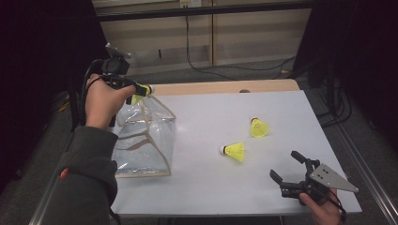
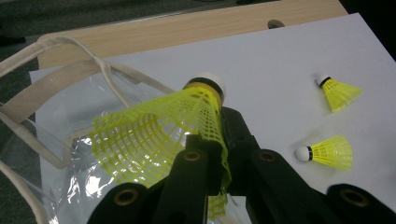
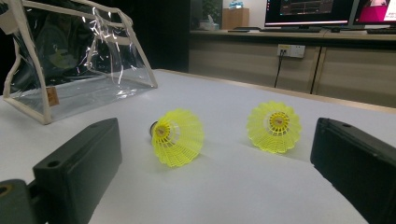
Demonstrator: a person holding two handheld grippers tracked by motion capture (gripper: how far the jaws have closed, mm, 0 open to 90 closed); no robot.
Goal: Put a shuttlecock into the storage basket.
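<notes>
My left gripper (image 1: 137,89) is held over the open top of a clear plastic bag (image 1: 143,136) at the table's far left. It is shut on the skirt of a yellow shuttlecock (image 2: 154,135), whose white cork tip points away from the hand. Two more yellow shuttlecocks lie on the white table top: one (image 1: 259,127) further back, one (image 1: 234,151) on its side nearer me. My right gripper (image 1: 285,165) rests low at the front right, open, its jaws framing both shuttlecocks (image 3: 177,137) (image 3: 274,127) at a distance, touching neither.
The bag (image 3: 79,60) has cream fabric edging and handles (image 2: 70,46) and stands upright. The white sheet (image 1: 211,112) covers a wooden table whose far edge (image 1: 225,86) shows. Cables lie on the floor behind, and cabinets and monitors stand at the back.
</notes>
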